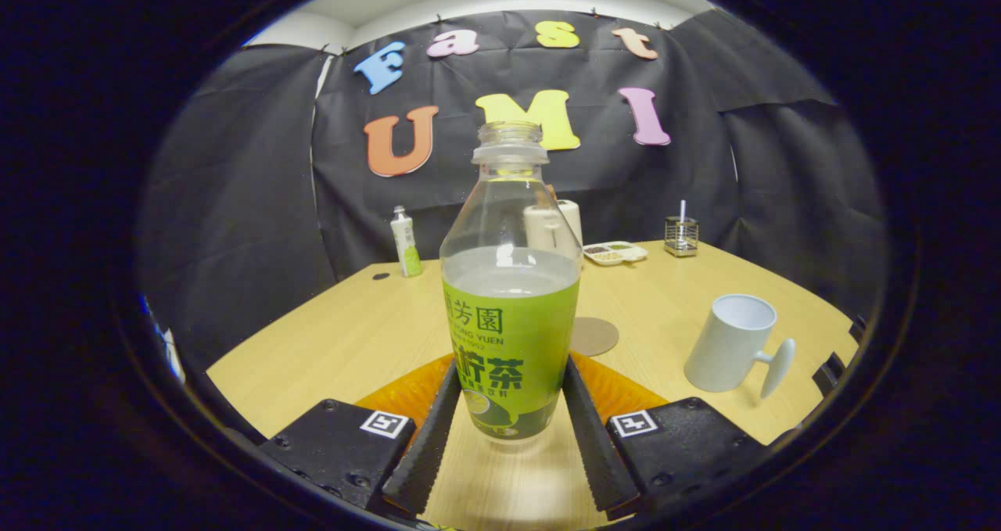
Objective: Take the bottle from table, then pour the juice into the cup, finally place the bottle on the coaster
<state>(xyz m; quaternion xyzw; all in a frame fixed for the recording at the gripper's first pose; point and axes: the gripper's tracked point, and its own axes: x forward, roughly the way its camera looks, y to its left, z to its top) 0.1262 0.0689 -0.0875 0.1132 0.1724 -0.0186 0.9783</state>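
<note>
A clear, uncapped bottle with a green label, about half full of juice, stands upright between my fingers. My gripper is shut on it, both fingertips pressing the label low on its sides. Its base looks to be at or just above the wooden table. A round brown coaster lies flat just beyond the bottle, slightly to the right. Further right stands a white cup, mouth up and seemingly with nothing in it, its handle pointing right.
Along the table's far edge, by the black cloth wall, stand a small white and green bottle, a white cylinder partly hidden behind the bottle, a white compartment dish and a wire holder. The table's edge curves close on both sides.
</note>
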